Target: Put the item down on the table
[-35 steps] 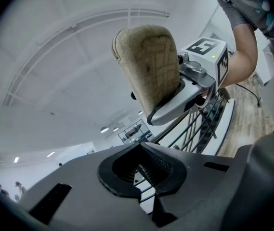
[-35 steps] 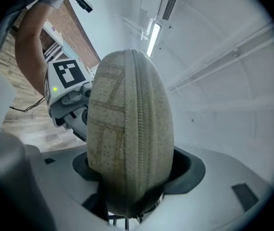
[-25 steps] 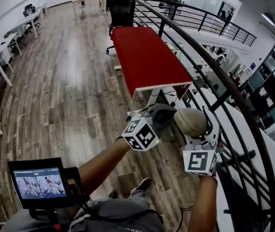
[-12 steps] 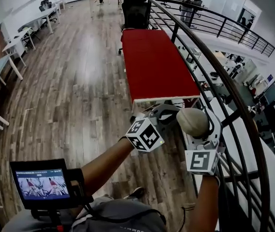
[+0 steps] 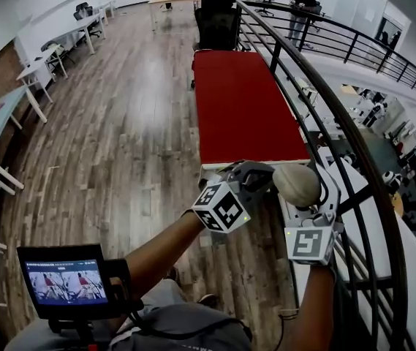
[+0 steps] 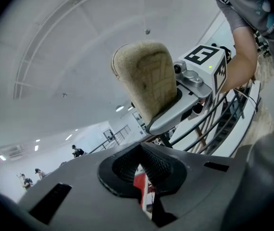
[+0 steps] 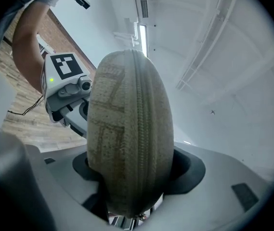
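Note:
A beige zippered pouch is clamped upright in my right gripper, held in the air over the wooden floor just short of the red table's near end. In the right gripper view the pouch fills the jaws of the right gripper, zip seam facing the camera. My left gripper hovers close beside it on the left, shut and empty. In the left gripper view the left gripper looks up at the pouch.
A curved black railing runs along the right, close to my right arm. A black office chair stands at the table's far end. White desks line the left wall. A small monitor hangs at lower left.
The red table has come nearer and more centred in the head view. Both grippers keep their pose, the right one still holding the pouch.

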Tool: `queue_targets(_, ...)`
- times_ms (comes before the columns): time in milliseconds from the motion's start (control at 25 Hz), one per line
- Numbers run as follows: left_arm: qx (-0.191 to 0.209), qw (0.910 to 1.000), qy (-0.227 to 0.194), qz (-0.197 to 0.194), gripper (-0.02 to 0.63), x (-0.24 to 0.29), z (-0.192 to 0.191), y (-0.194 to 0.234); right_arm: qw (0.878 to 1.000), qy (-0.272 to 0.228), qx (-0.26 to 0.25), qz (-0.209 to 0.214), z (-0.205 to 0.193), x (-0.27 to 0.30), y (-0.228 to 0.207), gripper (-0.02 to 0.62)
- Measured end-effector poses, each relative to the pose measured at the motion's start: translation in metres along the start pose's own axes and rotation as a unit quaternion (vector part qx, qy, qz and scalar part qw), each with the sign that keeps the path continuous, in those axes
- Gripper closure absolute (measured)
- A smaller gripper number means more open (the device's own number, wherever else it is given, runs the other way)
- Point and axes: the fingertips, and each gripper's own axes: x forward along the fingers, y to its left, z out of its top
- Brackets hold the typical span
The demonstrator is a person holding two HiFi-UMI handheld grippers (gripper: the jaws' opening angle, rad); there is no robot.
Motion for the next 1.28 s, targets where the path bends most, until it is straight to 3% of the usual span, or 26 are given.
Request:
queue_targets(200,-0.008,0.9999,-0.001,-0.007,0.611,0.023,-0.029,0.027,1.000,0.009,0.006,0.009,-0.019,0.047,-0.003,0.304)
queue_targets(360,-0.016,0.9998,-0.007,-0.009,0.611,0.038,-0.058,0.074,1.000,0.022,0.005,0.010,-0.022,0.102,-0.012,0.304)
queue_targets(680,-0.050,0.9987,-0.005,0.009,0.611,0.048,-0.137,0.210,0.999,0.037,-0.004,0.006,0.000,0.238,-0.025,0.304)
queue_targets(880,-0.062,0.9979,-0.018,0.013,0.611,0.031,-0.208,0.287,0.999,0.048,-0.015,0.004,0.016,0.336,-0.002,0.304)
queue_targets(1280,-0.071,0.9964,-0.039,0.026,0.611,0.041,-0.210,0.333,0.997,0.060,-0.045,0.012,0.034,0.381,-0.022,0.304)
